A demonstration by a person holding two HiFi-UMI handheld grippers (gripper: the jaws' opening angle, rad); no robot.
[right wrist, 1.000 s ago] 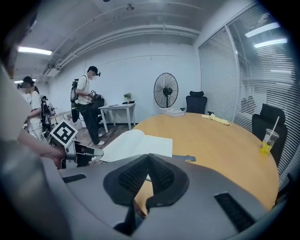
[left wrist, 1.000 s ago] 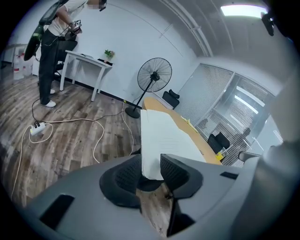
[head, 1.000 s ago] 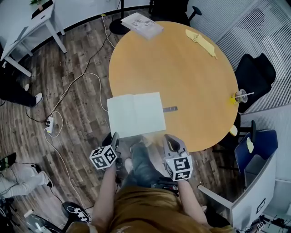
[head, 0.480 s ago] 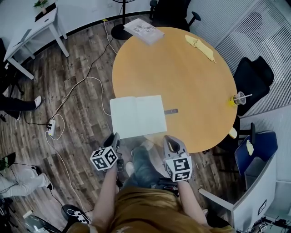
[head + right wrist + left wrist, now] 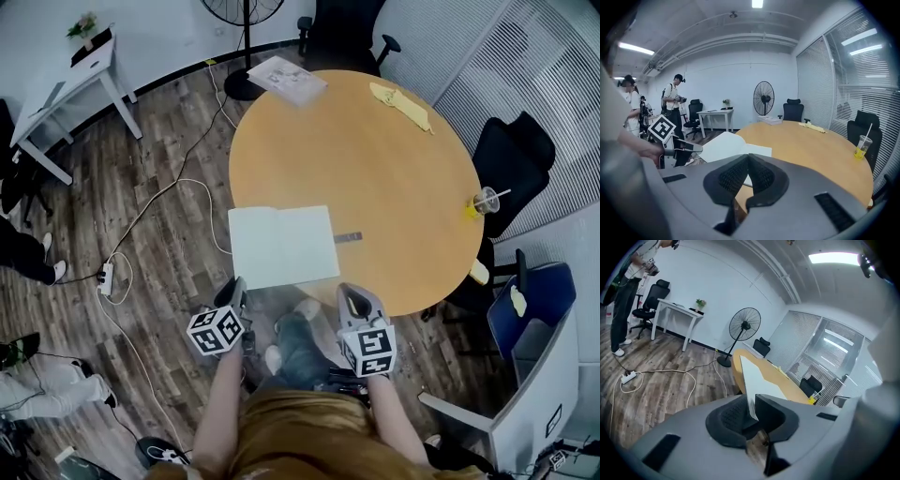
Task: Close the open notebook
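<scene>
The open notebook point(image 5: 281, 246) lies white and flat at the near left edge of the round wooden table point(image 5: 394, 159). My left gripper point(image 5: 236, 289) sits at its near-left corner. In the left gripper view the jaws point(image 5: 751, 397) are closing with that corner of the notebook point(image 5: 757, 380) between them. The sheet lies along the right pad, with a dark gap lower down. My right gripper point(image 5: 351, 298) hovers off the table's near edge, right of the notebook, and in its own view point(image 5: 748, 155) the pads meet with nothing held. That view also shows the notebook point(image 5: 726, 143) and the left gripper point(image 5: 682, 151).
On the table are a small grey object point(image 5: 348, 237) beside the notebook, a stack of papers point(image 5: 286, 80), a yellow cloth point(image 5: 401, 105) and a cup with a straw point(image 5: 486, 202). Black chairs point(image 5: 520, 155) ring the right side. Cables point(image 5: 159, 197) cross the floor at left. People point(image 5: 675, 108) stand behind.
The head camera has shifted, so the table sits slightly differently in the picture. The notebook still lies open and flat, and both grippers stay at its near edge.
</scene>
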